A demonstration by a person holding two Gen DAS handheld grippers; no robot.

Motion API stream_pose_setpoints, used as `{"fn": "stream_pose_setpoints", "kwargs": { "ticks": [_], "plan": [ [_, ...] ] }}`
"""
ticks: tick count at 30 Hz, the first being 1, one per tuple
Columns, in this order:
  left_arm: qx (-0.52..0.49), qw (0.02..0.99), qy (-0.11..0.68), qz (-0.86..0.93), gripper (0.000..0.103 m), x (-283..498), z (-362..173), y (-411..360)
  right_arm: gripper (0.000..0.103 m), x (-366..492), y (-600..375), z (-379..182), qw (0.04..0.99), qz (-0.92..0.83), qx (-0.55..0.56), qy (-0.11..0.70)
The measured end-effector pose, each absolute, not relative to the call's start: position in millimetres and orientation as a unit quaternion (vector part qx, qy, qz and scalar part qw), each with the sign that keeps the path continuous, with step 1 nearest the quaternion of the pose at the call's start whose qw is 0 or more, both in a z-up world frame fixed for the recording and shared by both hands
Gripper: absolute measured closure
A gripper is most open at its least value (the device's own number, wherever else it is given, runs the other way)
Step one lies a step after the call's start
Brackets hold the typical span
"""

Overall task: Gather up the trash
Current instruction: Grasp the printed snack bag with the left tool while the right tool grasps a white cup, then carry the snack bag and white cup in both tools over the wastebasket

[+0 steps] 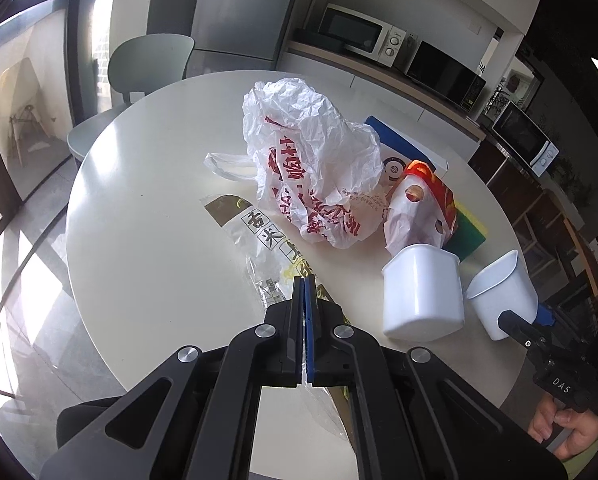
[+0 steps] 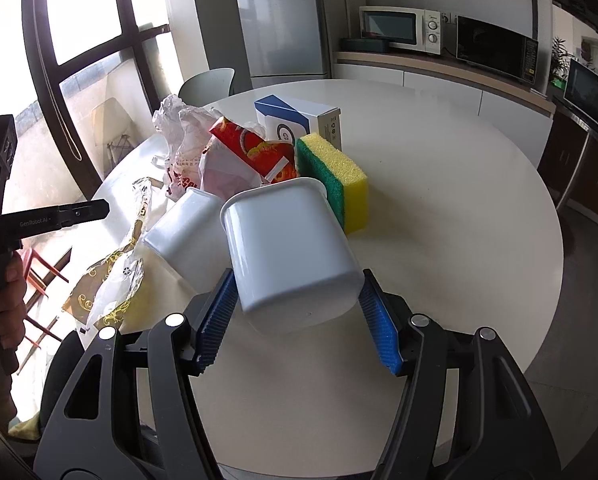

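Note:
My left gripper (image 1: 303,280) is shut on a clear printed wrapper (image 1: 259,240), which lies stretched over the white round table (image 1: 139,220) and also shows in the right wrist view (image 2: 119,276). My right gripper (image 2: 297,312) is shut on a white plastic cup (image 2: 287,248), held tilted above the table; it also shows in the left wrist view (image 1: 503,292). A second white cup (image 1: 423,292) stands on the table beside it (image 2: 183,232). A crumpled white bag with red print (image 1: 311,160) and a red carton (image 2: 255,148) lie behind.
A yellow-green sponge (image 2: 339,180) and a blue-white box (image 2: 295,120) sit on the table behind the cups. A grey chair (image 1: 147,64) stands at the far side. Microwaves (image 2: 399,28) line a counter, beside a fridge (image 2: 279,20). Windows are on the left.

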State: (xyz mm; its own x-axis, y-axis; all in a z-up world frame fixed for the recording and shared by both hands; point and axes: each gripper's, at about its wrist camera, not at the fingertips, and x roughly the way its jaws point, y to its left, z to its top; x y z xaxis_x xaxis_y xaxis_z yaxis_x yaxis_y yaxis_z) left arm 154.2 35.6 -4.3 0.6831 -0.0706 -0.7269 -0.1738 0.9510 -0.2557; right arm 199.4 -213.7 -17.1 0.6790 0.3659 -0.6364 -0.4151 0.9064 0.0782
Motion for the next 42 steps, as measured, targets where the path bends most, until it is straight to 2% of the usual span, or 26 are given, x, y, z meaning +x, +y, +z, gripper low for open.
{"fn": "stream_pose_setpoints", "kwargs": {
  "ticks": [5, 7, 11, 13, 15, 19, 26, 28, 29, 31, 34, 42],
  "plan": [
    [-0.157, 0.902, 0.4, 0.034, 0.102, 157.2, -3.0, 38.9, 0.044, 187.4, -213.9, -13.7, 0.918, 0.213, -0.033, 0.333],
    [-0.157, 0.899, 0.407, 0.033, 0.088, 162.2, -5.2, 36.0, 0.044, 185.0, -215.7, -14.4, 0.918, 0.215, -0.028, 0.334],
    [-0.147, 0.897, 0.416, 0.04, 0.073, 167.2, -8.9, 32.0, 0.044, 183.3, -217.8, -17.2, 0.917, 0.213, -0.024, 0.336],
    [-0.14, 0.894, 0.423, 0.044, 0.059, 172.9, -11.2, 29.6, 0.044, 184.1, -218.6, -18.1, 0.916, 0.214, -0.024, 0.337],
    [-0.136, 0.891, 0.43, 0.054, 0.053, 178.9, -14.0, 27.6, 0.044, 184.2, -218.6, -18.9, 0.916, 0.215, -0.023, 0.338],
    [-0.132, 0.884, 0.444, 0.066, 0.051, 191.1, -22.2, 24.1, 0.044, 183.6, -219.4, -22.6, 0.915, 0.216, -0.025, 0.339],
    [-0.112, 0.874, 0.466, 0.08, 0.052, 203.6, -40.5, 15.7, 0.044, 180.1, -221.8, -26.6, 0.914, 0.217, -0.03, 0.341],
    [-0.105, 0.873, 0.469, 0.082, 0.061, 205.7, -42.9, 14.0, 0.044, 178.0, -222.8, -28.4, 0.914, 0.218, -0.029, 0.342],
    [-0.102, 0.873, 0.469, 0.083, 0.063, 206.1, -43.9, 14.0, 0.044, 176.8, -223.2, -29.0, 0.914, 0.218, -0.029, 0.342],
    [-0.097, 0.873, 0.471, 0.087, 0.079, 205.6, -45.5, 14.4, 0.044, 173.0, -224.4, -29.9, 0.914, 0.217, -0.026, 0.342],
    [-0.1, 0.873, 0.471, 0.085, 0.098, 200.8, -48.1, 19.7, 0.044, 166.3, -225.9, -30.5, 0.914, 0.217, -0.019, 0.342],
    [-0.114, 0.883, 0.449, 0.076, 0.101, 175.1, -35.5, 32.1, 0.044, 145.2, -226.9, -37.4, 0.913, 0.218, -0.009, 0.345]
  ]
}}
